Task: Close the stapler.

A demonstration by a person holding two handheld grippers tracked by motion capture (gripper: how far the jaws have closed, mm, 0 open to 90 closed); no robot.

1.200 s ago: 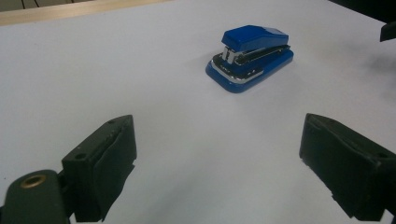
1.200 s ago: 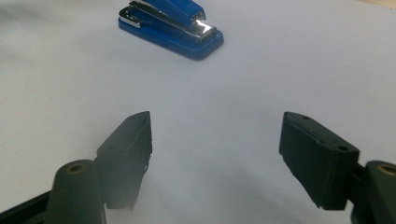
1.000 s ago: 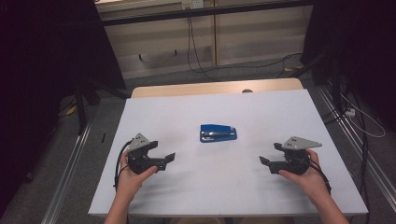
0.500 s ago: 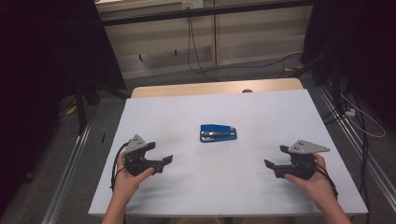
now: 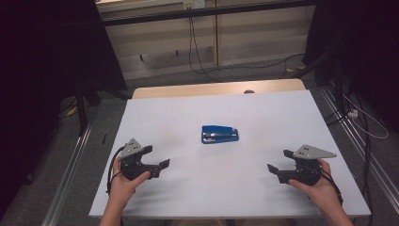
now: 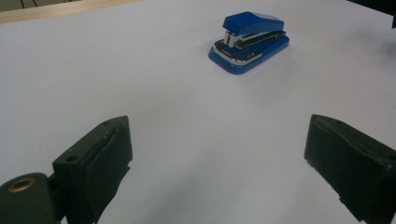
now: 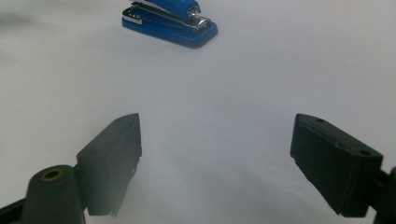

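Your glossy blue stapler (image 5: 219,133), chrome showing between its wedge-shaped halves, lies flat on the smooth white worktop (image 5: 188,117). Your left gripper (image 5: 162,165) and right gripper (image 5: 274,165) flank it, well apart, jaws spread and empty, nothing between.

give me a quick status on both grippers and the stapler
Left gripper open, empty. Right gripper open, empty. Blue stapler on table, between them, untouched. Path clear.

Right hand-held gripper (image 5: 276,168) drawn nearer the table edge, jaws opened wider, nothing between
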